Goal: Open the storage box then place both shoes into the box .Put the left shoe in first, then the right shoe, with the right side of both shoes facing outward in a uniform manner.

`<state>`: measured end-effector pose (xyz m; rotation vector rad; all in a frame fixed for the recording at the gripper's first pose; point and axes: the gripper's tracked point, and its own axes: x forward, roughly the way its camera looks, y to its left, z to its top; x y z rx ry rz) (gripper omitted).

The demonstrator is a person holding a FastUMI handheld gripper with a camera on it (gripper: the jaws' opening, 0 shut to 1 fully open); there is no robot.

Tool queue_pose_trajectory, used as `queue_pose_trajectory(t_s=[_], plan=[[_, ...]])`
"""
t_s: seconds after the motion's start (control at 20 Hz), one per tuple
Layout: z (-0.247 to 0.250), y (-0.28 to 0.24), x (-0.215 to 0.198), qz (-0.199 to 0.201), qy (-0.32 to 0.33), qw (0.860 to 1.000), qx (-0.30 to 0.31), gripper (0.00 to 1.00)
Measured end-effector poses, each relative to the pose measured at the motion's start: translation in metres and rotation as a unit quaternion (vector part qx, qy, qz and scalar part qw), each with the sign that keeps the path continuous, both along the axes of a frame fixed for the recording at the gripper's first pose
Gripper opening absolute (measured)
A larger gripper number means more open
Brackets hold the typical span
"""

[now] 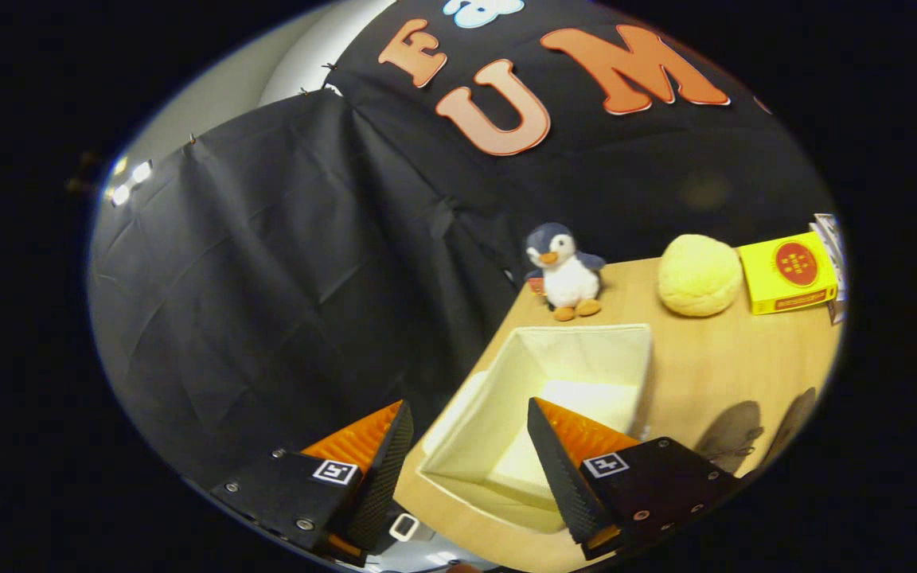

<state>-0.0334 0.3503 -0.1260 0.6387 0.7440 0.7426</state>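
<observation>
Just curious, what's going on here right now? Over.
Gripper open, empty, above storage box. Box open, nothing visible inside. Plush penguin and yellow plush ball beyond.

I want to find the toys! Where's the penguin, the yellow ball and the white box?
penguin [568, 280]: gripper view, on its white belly.
yellow ball [698, 275]: gripper view, on its fuzzy middle.
white box [586, 346]: gripper view, on its far inside wall; the open gripper [470, 442] hangs over it.
</observation>
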Motion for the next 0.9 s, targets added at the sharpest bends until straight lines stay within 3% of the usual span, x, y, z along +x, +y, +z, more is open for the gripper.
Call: queue_pose_trajectory(t_s=[0.15, 0.4, 0.65, 0.9], plan=[[-0.044, -0.054, -0.005, -0.04, 0.001, 0.996, -0.074, 0.96], [-0.118, -0.125, -0.021, -0.067, 0.038, 0.979, -0.189, 0.99], [-0.205, -0.161, -0.057, -0.065, 0.094, 0.963, -0.244, 0.99], [-0.25, -0.169, -0.06, -0.06, 0.125, 0.953, -0.271, 0.96]])
